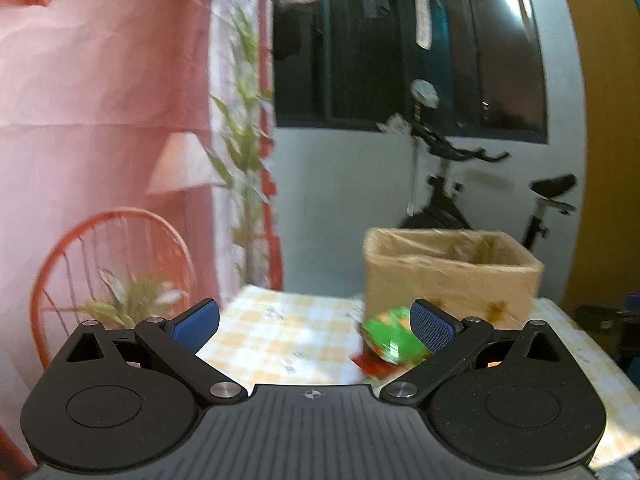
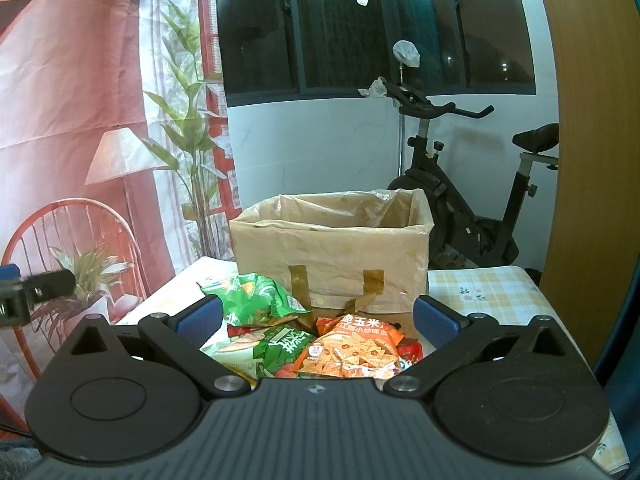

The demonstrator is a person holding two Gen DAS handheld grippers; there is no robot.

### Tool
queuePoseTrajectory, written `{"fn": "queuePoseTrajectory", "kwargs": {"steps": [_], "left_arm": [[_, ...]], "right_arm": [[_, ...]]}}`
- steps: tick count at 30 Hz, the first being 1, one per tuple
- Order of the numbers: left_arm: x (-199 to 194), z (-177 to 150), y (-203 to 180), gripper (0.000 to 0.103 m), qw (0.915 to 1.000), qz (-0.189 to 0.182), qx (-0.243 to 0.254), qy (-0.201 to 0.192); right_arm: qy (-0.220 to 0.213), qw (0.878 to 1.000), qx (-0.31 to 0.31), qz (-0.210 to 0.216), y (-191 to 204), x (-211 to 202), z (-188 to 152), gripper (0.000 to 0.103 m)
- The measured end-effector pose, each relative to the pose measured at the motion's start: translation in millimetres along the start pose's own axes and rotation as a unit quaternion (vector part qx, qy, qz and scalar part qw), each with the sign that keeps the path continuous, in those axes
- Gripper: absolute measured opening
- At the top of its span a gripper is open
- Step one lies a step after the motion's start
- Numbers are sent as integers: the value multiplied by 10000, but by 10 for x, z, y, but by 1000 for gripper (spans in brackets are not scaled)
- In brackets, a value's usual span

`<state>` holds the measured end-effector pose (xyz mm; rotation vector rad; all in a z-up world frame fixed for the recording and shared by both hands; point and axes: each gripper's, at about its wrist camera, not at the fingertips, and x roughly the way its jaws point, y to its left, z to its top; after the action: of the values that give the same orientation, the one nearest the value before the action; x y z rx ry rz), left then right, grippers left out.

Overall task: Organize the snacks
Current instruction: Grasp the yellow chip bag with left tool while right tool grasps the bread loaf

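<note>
- Sitting on the checked tablecloth (image 2: 488, 292) is the cardboard box (image 2: 332, 256), lined with a plastic bag and open at the top; its inside is hidden from both cameras.
- Lying just in front of the box is a heap of snack packets: a green packet (image 2: 256, 296) nearest the box's left corner, an orange chip packet (image 2: 356, 348) in front of the box's middle, and a second green packet (image 2: 280, 346) beside the orange one.
- Hovering over the heap, the right gripper (image 2: 316, 320) is spreading its jaws wide, pinching nothing; its body is cutting off the near edge of the heap.
- Hanging to the left of the box, the left gripper (image 1: 316, 322) is also standing wide apart and empty.
- Blurring badly in the left wrist view, a green packet (image 1: 394, 338) is showing by the box's front left corner, partly behind the blue pad.
- Standing behind the box is an exercise bike (image 2: 472, 208), its base hidden.
</note>
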<state>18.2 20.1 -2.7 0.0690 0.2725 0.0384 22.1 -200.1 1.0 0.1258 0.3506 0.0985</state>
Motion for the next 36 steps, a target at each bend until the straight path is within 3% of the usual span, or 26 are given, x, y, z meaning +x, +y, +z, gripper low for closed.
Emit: {"fn": "queuePoseTrajectory", "kwargs": {"steps": [4,9,16,24,32,36], "left_arm": [[250,-69,52,102,9999,79,37,113],[670,-319,-7,101,9985,-286,150,441],[1210,-718,-190,97,9887,-945,237,1141],[1573,-1116,-245,97,9720,-1471,302,1808],[1773,-1331,-184,96,9597,-1698,185,2230],[1857,-1406,-205,99,9579,-1770,180,2255]], "right_arm": [[-366,9993,-28,-107,-61,86,-3,103],[-666,9972,-285,-189,-136,378,-119,103],[-382,9983,-436,-114,-221,817,-482,103],[404,9977,-536,-22,-180,1146,-945,103],[897,9949,-448,-118,-227,1334,-1119,103],[1128,9928,-387,-120,-241,1408,-1201,103]]}}
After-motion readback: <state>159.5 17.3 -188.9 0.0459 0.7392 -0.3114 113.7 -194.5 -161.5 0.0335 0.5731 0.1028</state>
